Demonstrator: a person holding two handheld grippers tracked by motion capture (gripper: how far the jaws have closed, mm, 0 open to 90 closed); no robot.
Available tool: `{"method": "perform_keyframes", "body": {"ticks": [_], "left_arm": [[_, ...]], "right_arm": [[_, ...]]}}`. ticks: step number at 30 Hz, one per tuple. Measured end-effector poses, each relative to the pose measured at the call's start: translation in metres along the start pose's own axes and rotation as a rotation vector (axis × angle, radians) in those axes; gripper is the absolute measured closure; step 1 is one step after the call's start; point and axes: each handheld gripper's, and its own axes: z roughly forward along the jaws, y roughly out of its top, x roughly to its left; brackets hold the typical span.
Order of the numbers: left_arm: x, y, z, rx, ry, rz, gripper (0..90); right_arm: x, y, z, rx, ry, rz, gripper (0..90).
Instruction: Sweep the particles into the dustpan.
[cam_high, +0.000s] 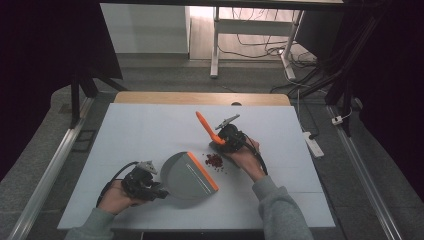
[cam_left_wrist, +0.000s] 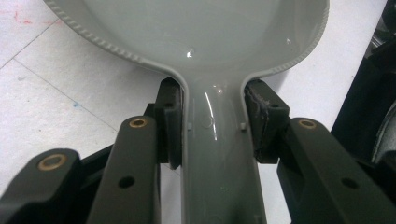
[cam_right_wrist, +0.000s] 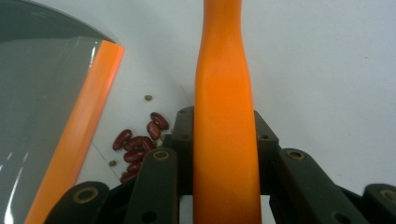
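Left tongs (cam_high: 159, 192) clamp the grey dustpan (cam_high: 187, 176) at lower centre; right tongs (cam_high: 223, 141) grip the orange brush (cam_high: 206, 127); red beans (cam_high: 214, 160) lie unswept beside its lip.

Grey dustpan (cam_high: 186, 176) with orange lip, orange brush handle (cam_high: 206, 127), dark-red beans (cam_high: 214, 160).

White table (cam_high: 150, 125), desk frame (cam_high: 216, 45), floor cables (cam_high: 260, 47), power strip (cam_high: 313, 144)

We see a pale table (cam_high: 150, 130) with a wooden far edge on grey floor (cam_high: 45, 165). Beyond it stands a white desk frame (cam_high: 216, 45) over tangled cables (cam_high: 260, 47). A power strip (cam_high: 313, 142) lies at the right; the sides are dark.
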Motion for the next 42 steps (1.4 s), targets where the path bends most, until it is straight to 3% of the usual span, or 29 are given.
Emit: {"method": "perform_keyframes", "body": {"ticks": [23, 42], "left_arm": [[0.0, 0.001, 0.001, 0.0, -0.004, -0.001, 61.4], [0.0, 0.001, 0.001, 0.001, -0.004, -0.002, 61.4]], "right_arm": [[0.026, 0.014, 0.01, 0.014, 0.053, -0.03, 71.1], [0.036, 0.011, 0.01, -0.01, 0.088, -0.039, 71.1]]}}
